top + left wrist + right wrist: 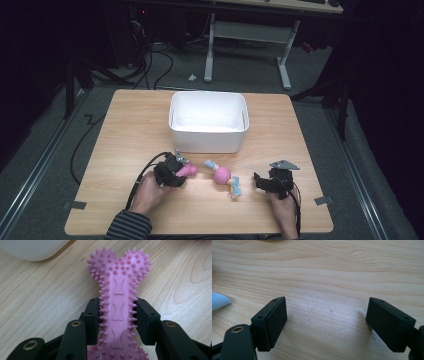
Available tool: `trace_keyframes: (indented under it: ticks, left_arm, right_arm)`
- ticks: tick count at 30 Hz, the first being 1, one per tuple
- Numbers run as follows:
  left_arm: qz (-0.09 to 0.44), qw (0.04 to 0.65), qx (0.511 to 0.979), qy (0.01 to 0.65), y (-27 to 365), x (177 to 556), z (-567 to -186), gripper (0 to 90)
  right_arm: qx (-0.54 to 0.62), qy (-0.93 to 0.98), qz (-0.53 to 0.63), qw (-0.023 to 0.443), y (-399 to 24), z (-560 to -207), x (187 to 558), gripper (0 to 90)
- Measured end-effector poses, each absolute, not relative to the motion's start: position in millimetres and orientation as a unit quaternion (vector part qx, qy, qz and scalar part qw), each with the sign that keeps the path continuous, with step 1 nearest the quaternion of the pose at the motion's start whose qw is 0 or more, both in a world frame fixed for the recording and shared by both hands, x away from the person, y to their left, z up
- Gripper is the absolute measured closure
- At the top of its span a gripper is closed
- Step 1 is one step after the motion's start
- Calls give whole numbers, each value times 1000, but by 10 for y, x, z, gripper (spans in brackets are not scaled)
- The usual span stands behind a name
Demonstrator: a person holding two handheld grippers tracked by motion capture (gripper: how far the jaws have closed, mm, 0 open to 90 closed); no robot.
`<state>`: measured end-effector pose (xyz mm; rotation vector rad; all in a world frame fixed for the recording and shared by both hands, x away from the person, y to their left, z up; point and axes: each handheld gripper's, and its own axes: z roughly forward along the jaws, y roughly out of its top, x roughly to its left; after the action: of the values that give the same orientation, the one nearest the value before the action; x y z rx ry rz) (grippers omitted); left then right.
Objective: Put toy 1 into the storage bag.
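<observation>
L gripper (118, 317): jaws clamped on pink spiky bone toy (118, 295) shaft, just above table (37, 290)
R gripper (325, 320): jaws wide apart, nothing btwn; low over wood

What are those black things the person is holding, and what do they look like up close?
They are two handheld tools. The left tool and right tool are black, each with two blocky, flat-faced jaws on arms with brass-ringed holes. A grey three-cornered plate tops the right one; black cables trail back. The person's left sleeve is dark striped.
</observation>
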<state>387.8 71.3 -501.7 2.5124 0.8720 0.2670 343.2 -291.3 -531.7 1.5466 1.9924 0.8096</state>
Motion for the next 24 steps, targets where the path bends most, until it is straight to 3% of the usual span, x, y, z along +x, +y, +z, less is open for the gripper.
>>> trace_keyframes:
  ticks: [24]
  left_arm:
    - [89, 277, 895, 339, 868, 3717, -4676, 588]
  right_arm:
    - [564, 731, 296, 244, -2912, -5317, 3430, 171]
